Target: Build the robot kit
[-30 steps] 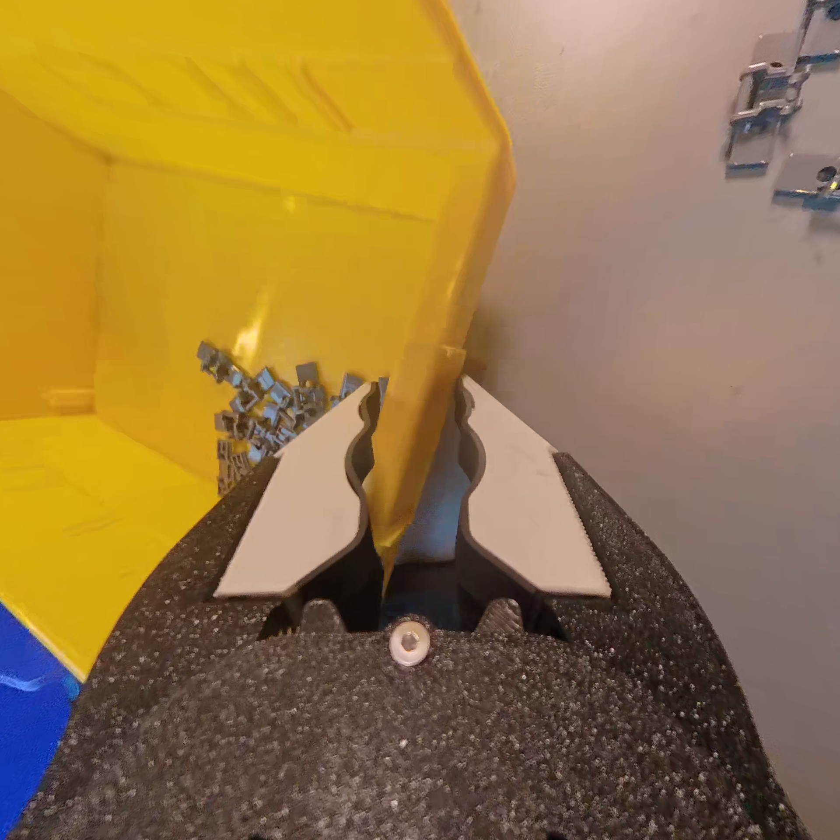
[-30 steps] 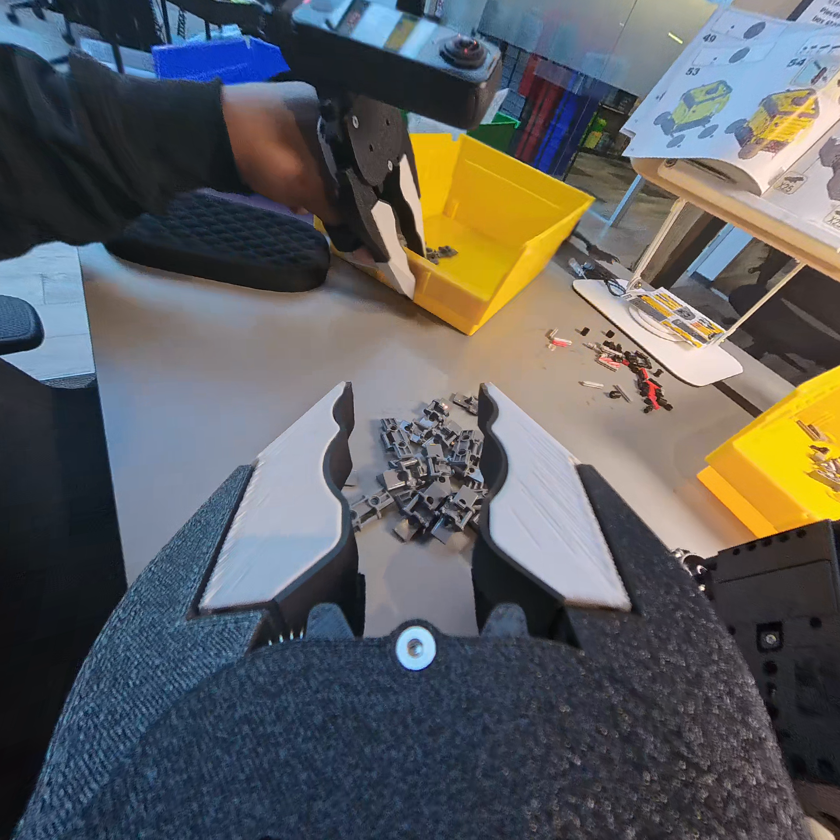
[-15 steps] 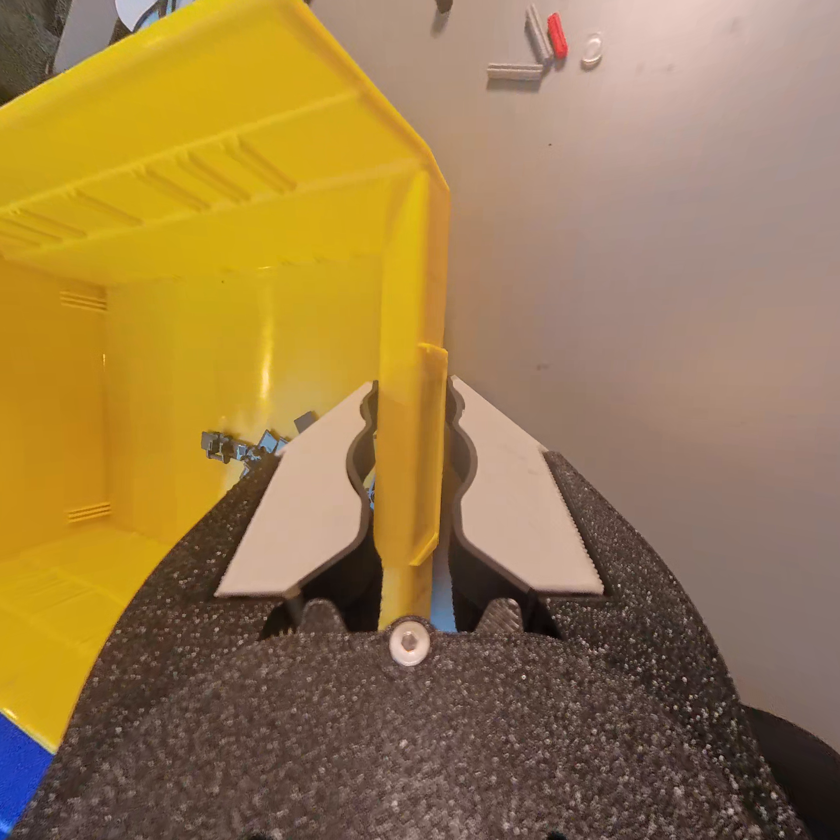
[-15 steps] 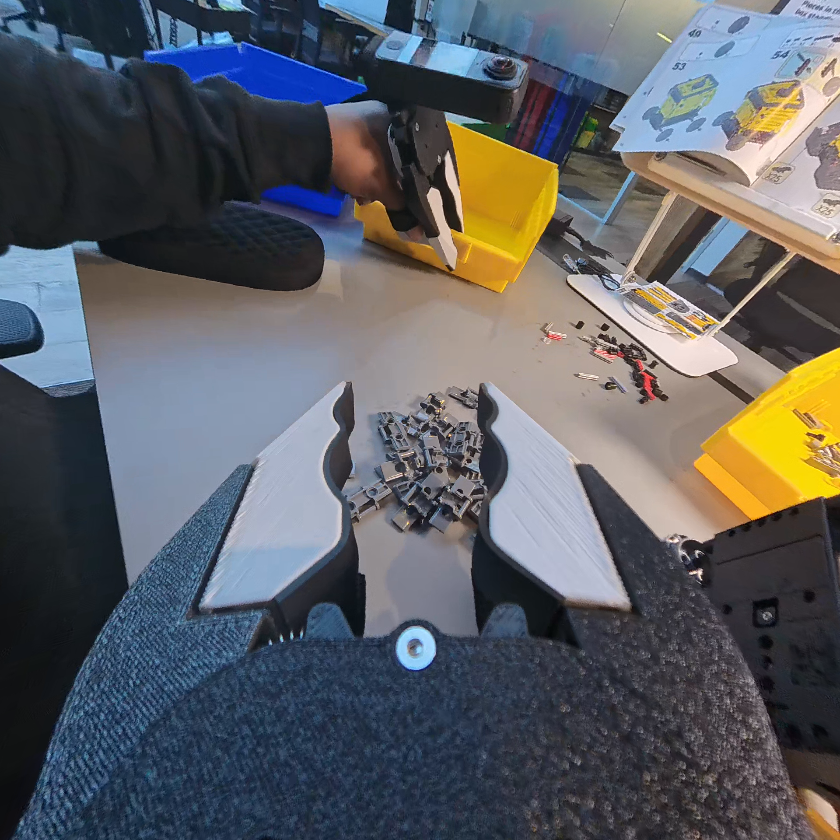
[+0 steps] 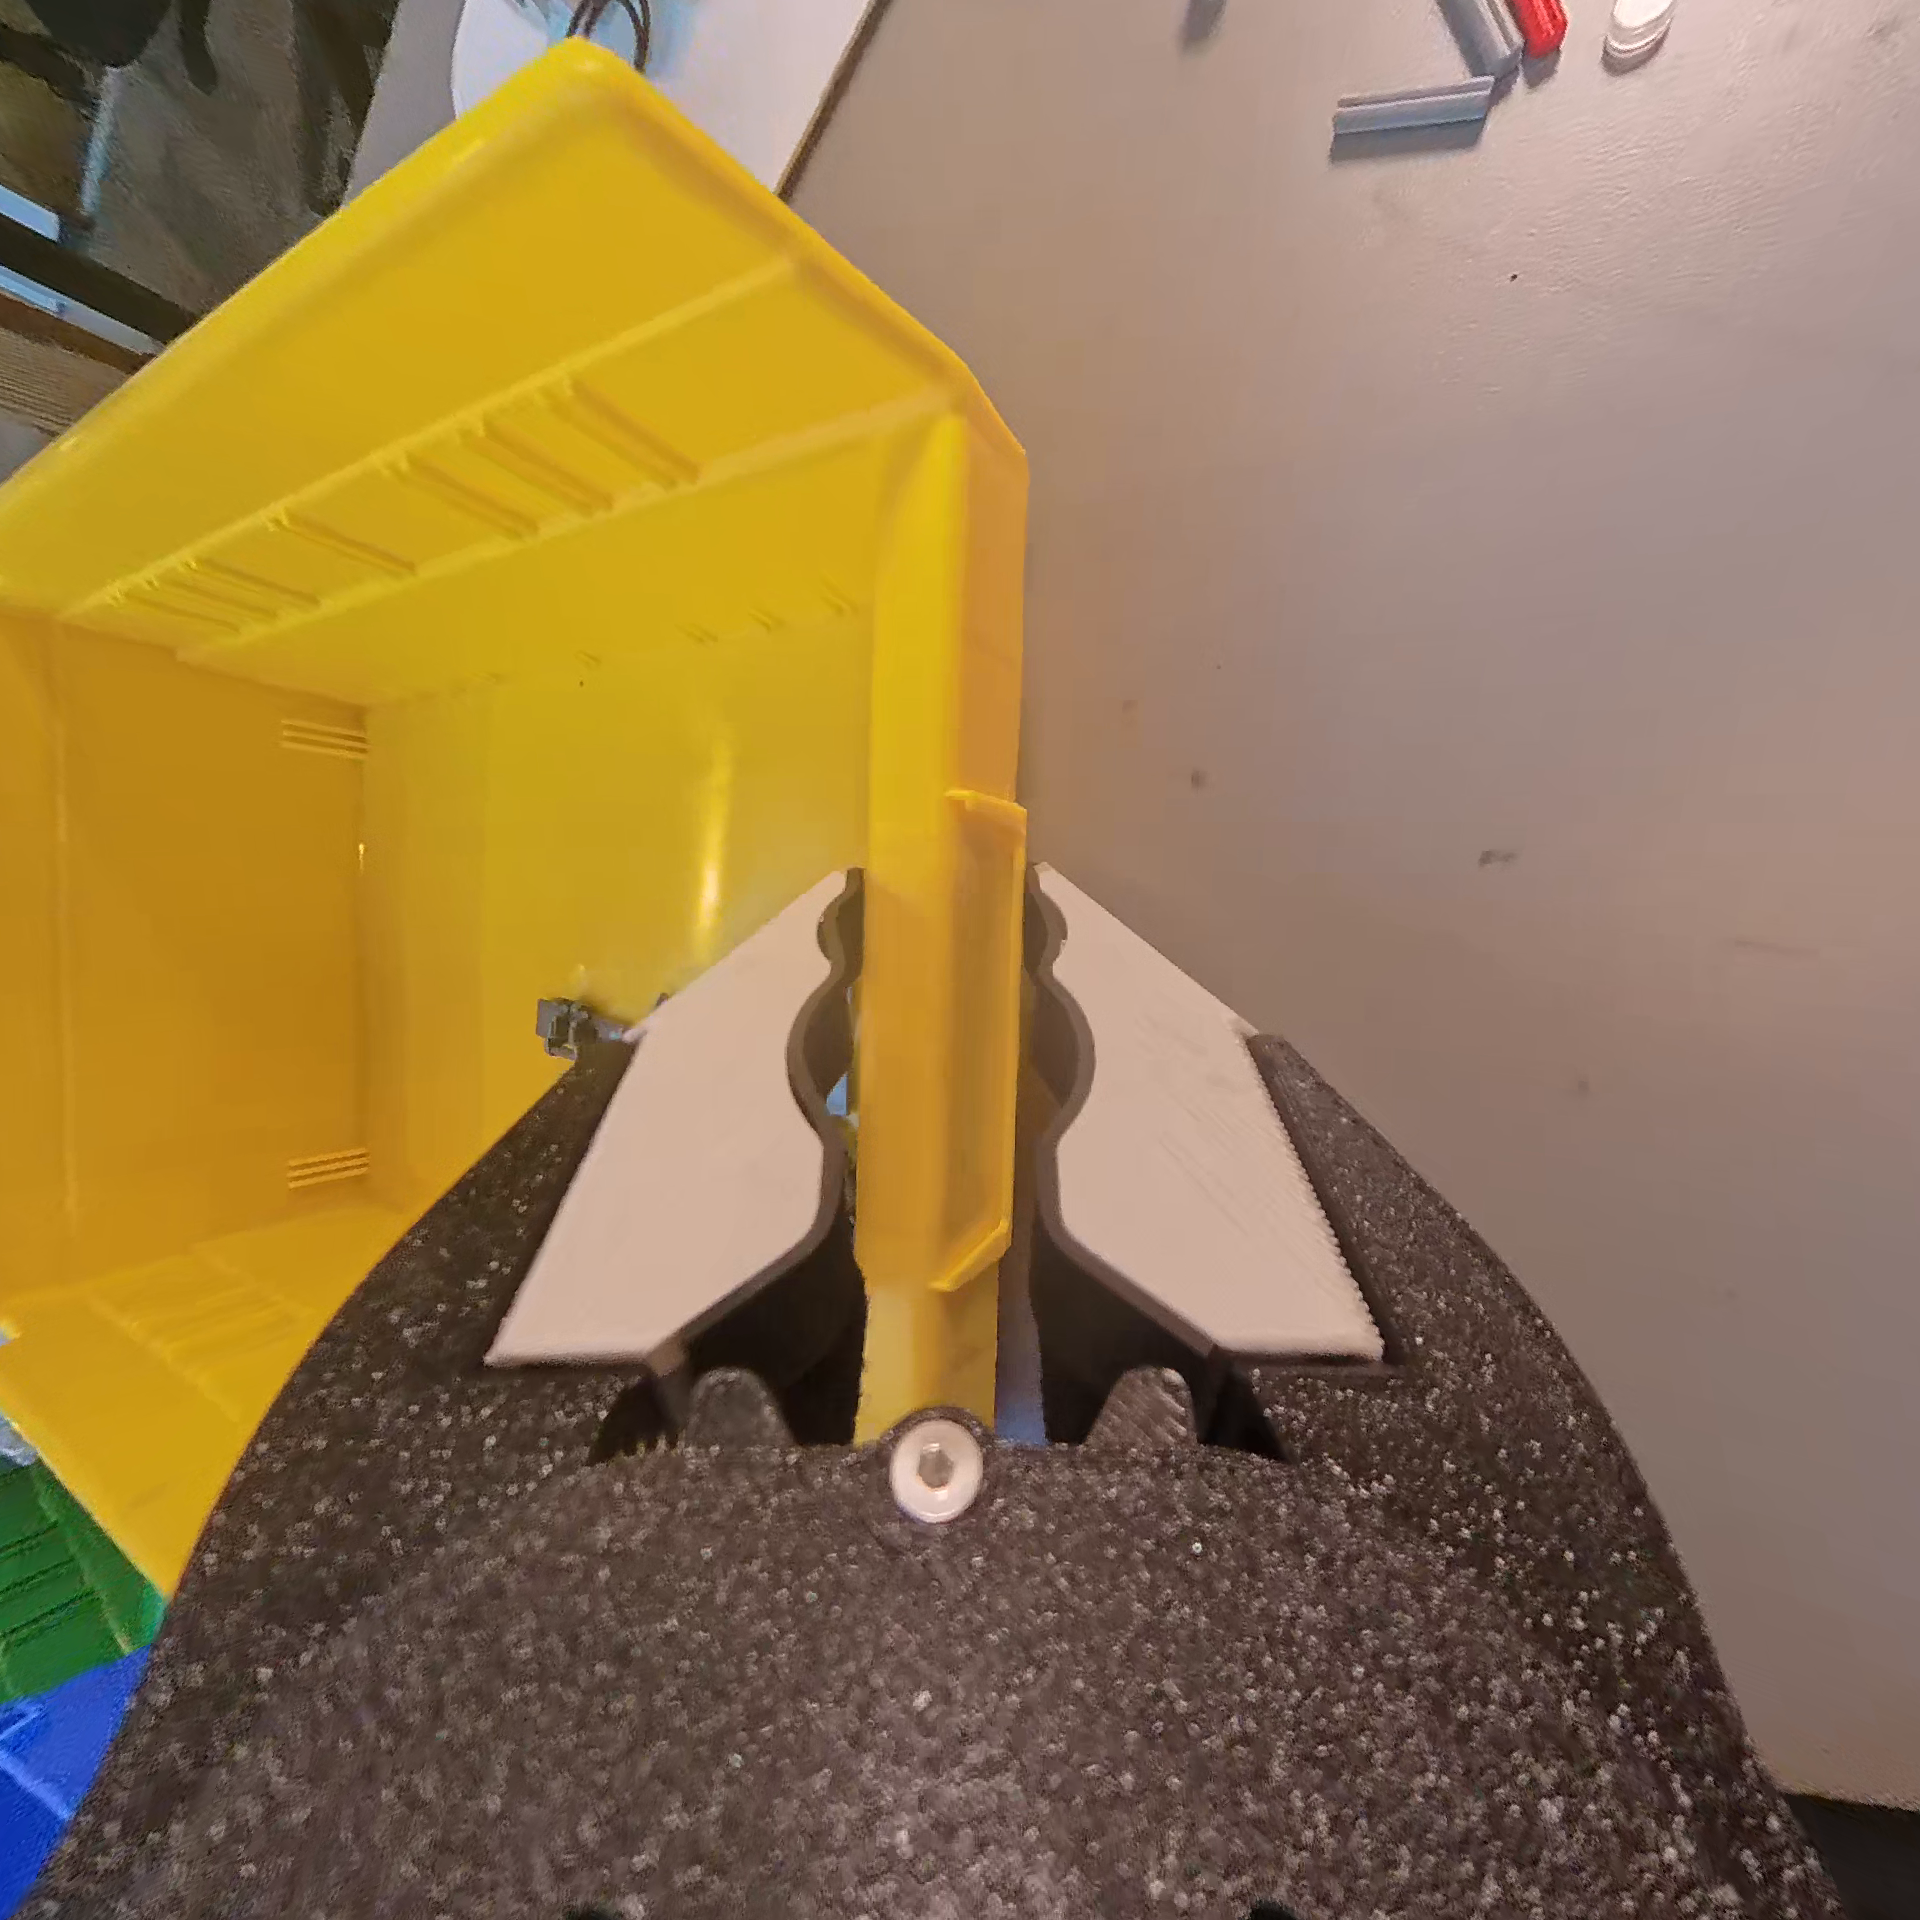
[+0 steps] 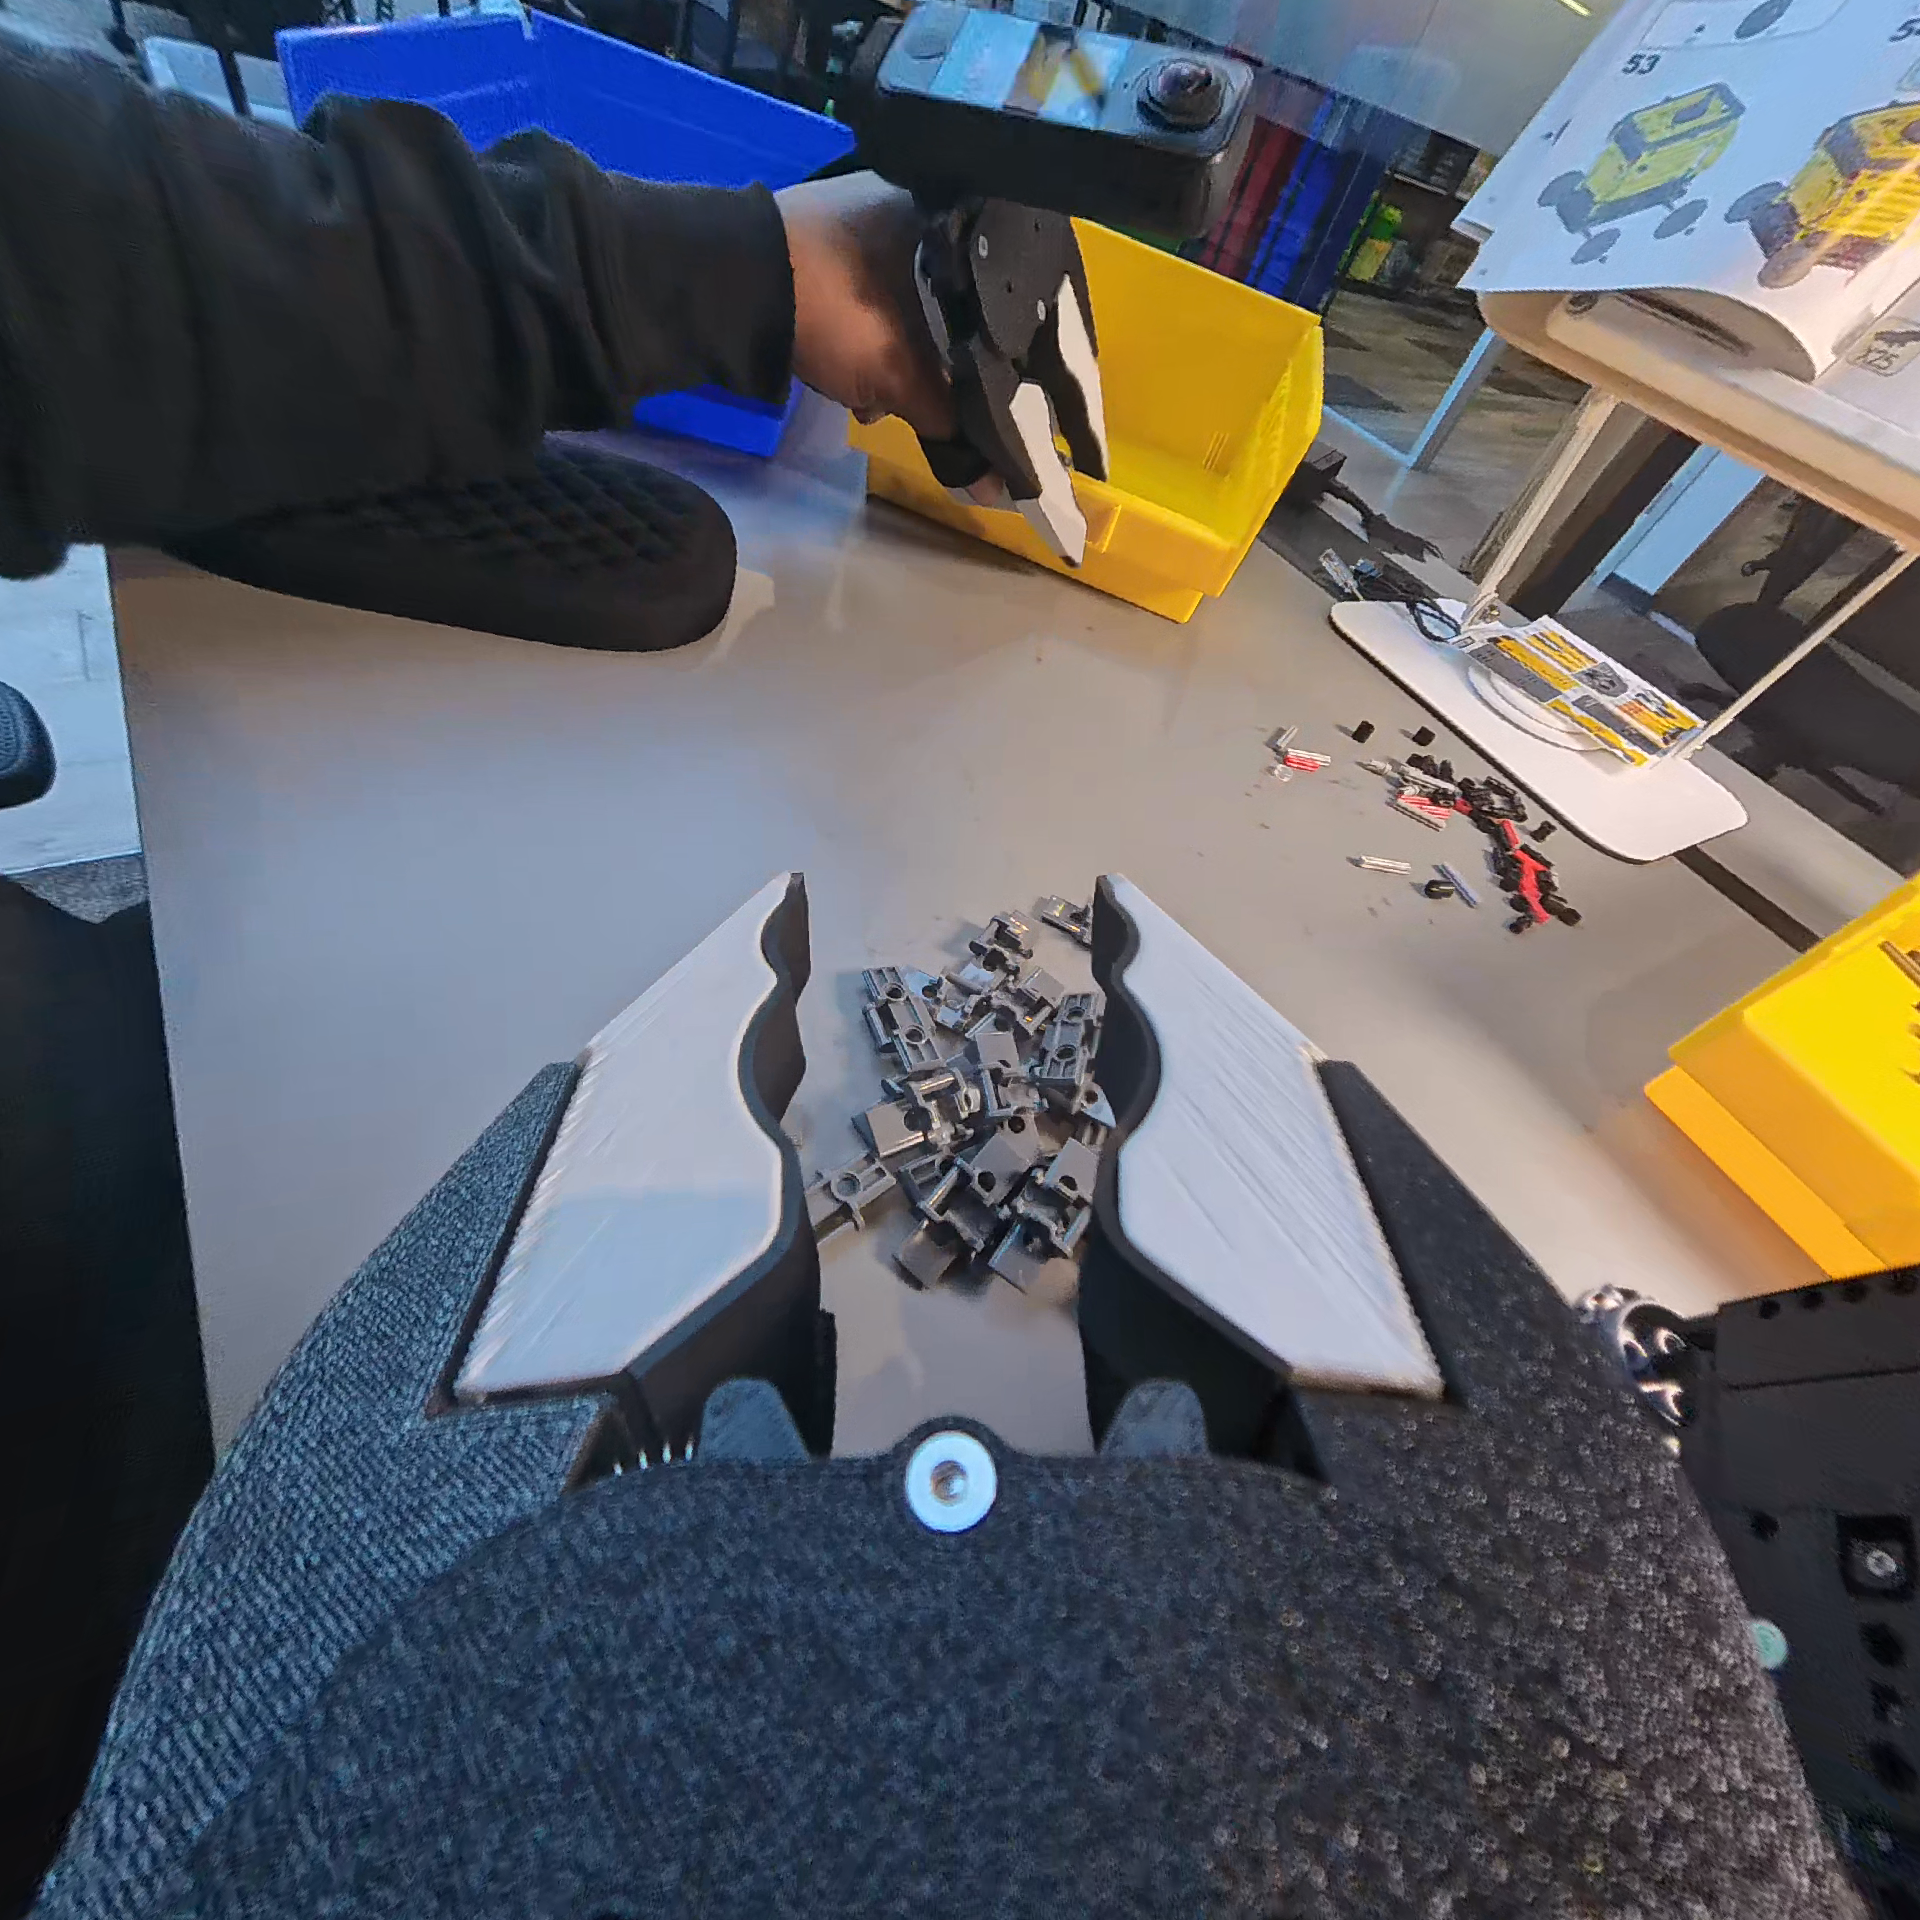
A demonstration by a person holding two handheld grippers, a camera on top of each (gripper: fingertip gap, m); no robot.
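The right gripper [image 6: 951, 904] hangs low over the grey table [image 6: 520, 831], angled forward and down, its two white-faced fingers spread apart with nothing between the pads; the heap of small dark grey bricks [image 6: 977, 1101] lies on the table directly under the gap. To its right sit a black block with holes [image 6: 1808, 1475] and the corner of a second yellow bin [image 6: 1808, 1081]. Farther out, the left gripper [image 6: 1070, 520] points steeply downward, carried by a hand [image 6: 862, 312] in a black sleeve [image 6: 364, 312] that reaches in from the left above a black mesh pad [image 6: 499, 540]. Its jaws are clamped on the near wall of the yellow bin [image 5: 468, 499], one finger inside and one outside, with the rim running between them; one grey piece [image 5: 561, 1023] shows inside by the left finger. Beyond lie scattered red and black small parts [image 6: 1475, 810], a white stand base [image 6: 1558, 748], a blue bin [image 6: 582, 94] and an open instruction booklet [image 6: 1714, 177].
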